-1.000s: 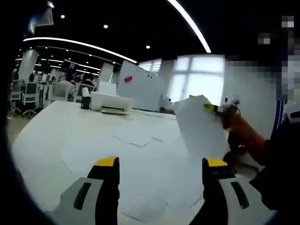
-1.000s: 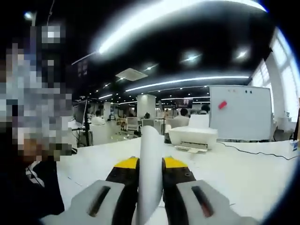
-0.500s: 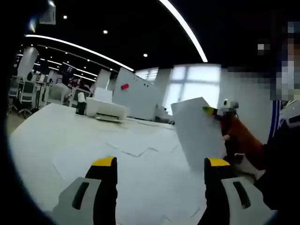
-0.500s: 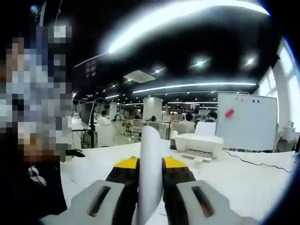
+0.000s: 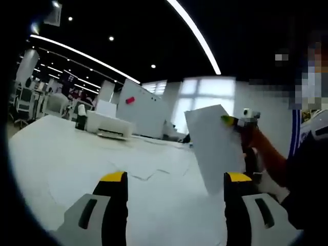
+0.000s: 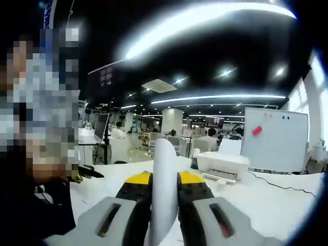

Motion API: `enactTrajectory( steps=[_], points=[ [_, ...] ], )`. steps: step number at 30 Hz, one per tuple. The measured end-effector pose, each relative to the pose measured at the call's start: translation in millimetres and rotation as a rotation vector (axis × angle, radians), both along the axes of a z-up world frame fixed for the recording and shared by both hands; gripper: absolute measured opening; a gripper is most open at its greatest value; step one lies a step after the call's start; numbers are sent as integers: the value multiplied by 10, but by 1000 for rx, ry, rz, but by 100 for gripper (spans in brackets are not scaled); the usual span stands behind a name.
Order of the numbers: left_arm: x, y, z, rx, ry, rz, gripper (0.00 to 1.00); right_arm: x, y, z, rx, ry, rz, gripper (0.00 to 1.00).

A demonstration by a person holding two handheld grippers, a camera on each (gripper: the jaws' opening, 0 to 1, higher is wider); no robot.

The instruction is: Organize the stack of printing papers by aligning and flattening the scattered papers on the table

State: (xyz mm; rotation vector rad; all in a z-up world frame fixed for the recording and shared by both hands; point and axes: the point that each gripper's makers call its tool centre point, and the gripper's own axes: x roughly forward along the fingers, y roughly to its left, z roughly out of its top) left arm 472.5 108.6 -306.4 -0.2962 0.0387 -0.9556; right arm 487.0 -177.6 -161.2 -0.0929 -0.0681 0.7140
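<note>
Now your right gripper [image 6: 164, 179] is raised, jaws clamped on one sheet [image 6: 164, 189] held edge-on above the table [image 6: 266, 197]. Your left gripper [image 5: 174, 179] hangs wide open, holding nothing, over scattered papers [image 5: 148, 171]; its view shows that lifted sheet's face. The printer [image 5: 107, 125] stands well apart.

White on white, with yellow tips

White sheet [image 5: 214, 148] over a white worktop [image 5: 66, 159]; left tongs [image 5: 177, 179] are grey and black, yellow-tipped; the whiteboard [image 6: 269, 138] carries a red magnet [image 6: 257, 130].

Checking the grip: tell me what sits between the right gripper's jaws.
A white sheet, clamped edge-on in the right gripper, per the right gripper view.
</note>
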Motion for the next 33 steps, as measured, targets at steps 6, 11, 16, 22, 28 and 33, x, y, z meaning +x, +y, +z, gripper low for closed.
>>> enactTrajectory(
  steps=[6, 11, 16, 22, 28, 33],
  points=[
    [117, -66, 57, -24, -9, -9, 78, -59, 30, 120, -4, -19, 11, 14],
    [166, -148, 48, 3, -34, -25, 78, -86, 48, 182, 1, -23, 19, 14],
    [260, -217, 13, 7, -62, -23, 76, -125, 127, 257, 7, -29, 40, 14],
    [302, -291, 22, -31, -94, -44, 76, -158, 190, 338, -3, -42, 54, 14],
    [297, -361, -30, 22, -220, -61, 74, -175, 221, 412, -1, -55, 63, 14],
    [285, -401, -132, 0, -197, -93, 74, -171, 263, 427, 11, -50, 77, 13]
  ],
)
